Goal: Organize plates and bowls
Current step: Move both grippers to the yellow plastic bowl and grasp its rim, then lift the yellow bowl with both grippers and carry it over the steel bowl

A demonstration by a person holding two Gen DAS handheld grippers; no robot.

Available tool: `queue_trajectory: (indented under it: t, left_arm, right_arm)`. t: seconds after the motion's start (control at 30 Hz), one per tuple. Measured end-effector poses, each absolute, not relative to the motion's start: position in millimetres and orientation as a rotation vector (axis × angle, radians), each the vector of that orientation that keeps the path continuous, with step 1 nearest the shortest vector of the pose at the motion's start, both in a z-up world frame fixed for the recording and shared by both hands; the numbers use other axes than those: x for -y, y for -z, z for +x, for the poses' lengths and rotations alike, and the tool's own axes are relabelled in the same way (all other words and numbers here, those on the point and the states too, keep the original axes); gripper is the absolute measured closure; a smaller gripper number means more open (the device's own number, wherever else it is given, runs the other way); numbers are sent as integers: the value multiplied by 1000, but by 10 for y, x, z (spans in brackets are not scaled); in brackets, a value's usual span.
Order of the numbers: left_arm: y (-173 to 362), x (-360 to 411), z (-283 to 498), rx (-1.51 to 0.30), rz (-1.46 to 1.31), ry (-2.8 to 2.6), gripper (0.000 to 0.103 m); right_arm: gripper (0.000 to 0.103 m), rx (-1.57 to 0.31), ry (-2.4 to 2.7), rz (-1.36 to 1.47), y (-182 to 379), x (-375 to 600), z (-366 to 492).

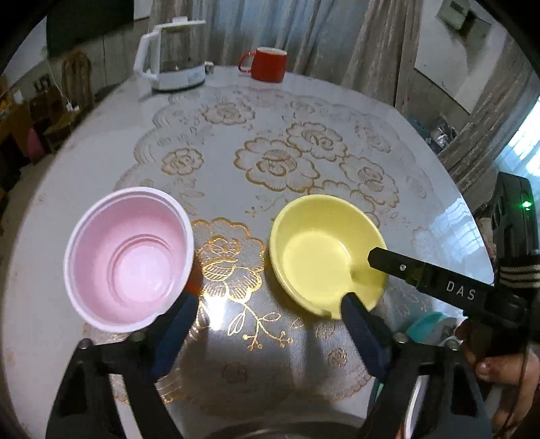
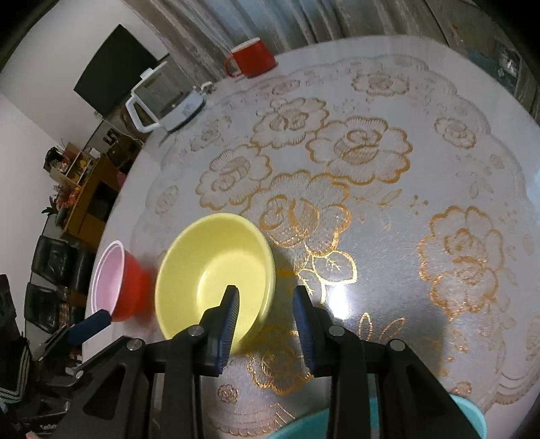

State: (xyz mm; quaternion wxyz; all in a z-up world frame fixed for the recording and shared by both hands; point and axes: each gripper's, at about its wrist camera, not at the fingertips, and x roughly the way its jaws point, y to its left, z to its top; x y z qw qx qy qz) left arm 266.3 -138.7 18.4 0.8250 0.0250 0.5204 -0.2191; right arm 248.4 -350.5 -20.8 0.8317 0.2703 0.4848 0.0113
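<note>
Bowls (image 1: 325, 250), floral table (image 1: 270, 162), curtained room

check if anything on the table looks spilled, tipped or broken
Nothing stands out. The yellow bowl and the pink bowl both sit upright and empty on the table; no spill or crack shows. The right gripper straddles the yellow bowl's rim, jaws open.

Pale grey pleated curtains (image 1: 270, 30) hang at twelve o'clock; a black flat wall screen (image 2: 114, 67) at ten; a brown wooden shelf unit (image 2: 87, 189) at nine; a bright daylit window (image 1: 526, 145) at three
</note>
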Motion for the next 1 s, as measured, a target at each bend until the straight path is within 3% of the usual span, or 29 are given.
queue_trajectory:
  t: [0.23,0.6,0.8,1.0]
  left_arm:
    - [35,1591,2805,-1176,113,476,40]
    - [94,1686,2870,-1167,87,484,44]
    - [135,1773,2844,-1166,105,525,75]
    - [91,1862,2698,-1115,173,534,86]
  right_arm:
    - [83,-1037,-59,593,332,3535,2529]
    - [84,-1048,-59,608,453,3621,2494]
    - [85,-1035,-72,590,449,3588,2493]
    - [92,-1035,-81,588,456,3548,2479]
